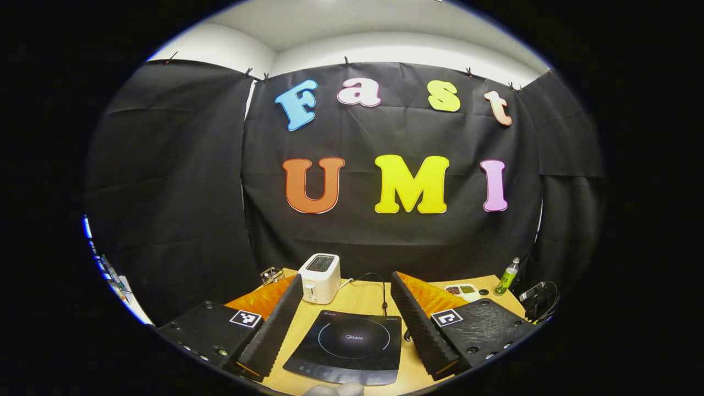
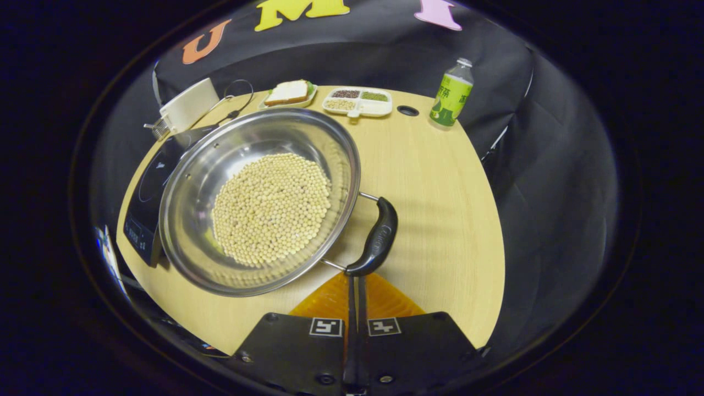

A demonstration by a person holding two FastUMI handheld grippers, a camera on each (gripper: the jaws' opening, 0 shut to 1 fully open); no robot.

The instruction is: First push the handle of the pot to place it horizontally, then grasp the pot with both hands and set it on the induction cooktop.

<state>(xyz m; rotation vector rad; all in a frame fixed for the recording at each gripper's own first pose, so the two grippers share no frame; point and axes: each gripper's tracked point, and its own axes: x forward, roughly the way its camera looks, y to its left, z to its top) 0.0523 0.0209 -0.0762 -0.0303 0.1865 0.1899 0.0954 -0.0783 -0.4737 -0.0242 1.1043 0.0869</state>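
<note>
The pot [image 2: 258,201], a wide shiny steel bowl, holds a heap of pale round beans [image 2: 271,208] and sits on the wooden table [image 2: 440,209], its left rim over the edge of the cooktop [image 2: 144,192]. Its dark handle [image 2: 378,236] points toward the right gripper [image 2: 355,297], whose fingers are pressed together just below the handle's near end. At the far edge stand a divided tray [image 2: 358,102] of grains, a plate of bread [image 2: 289,93], a bottle [image 2: 452,93] and a toaster [image 2: 188,105]. The left gripper [image 1: 347,324] hangs with fingers wide apart above the cooktop [image 1: 347,344].
</note>
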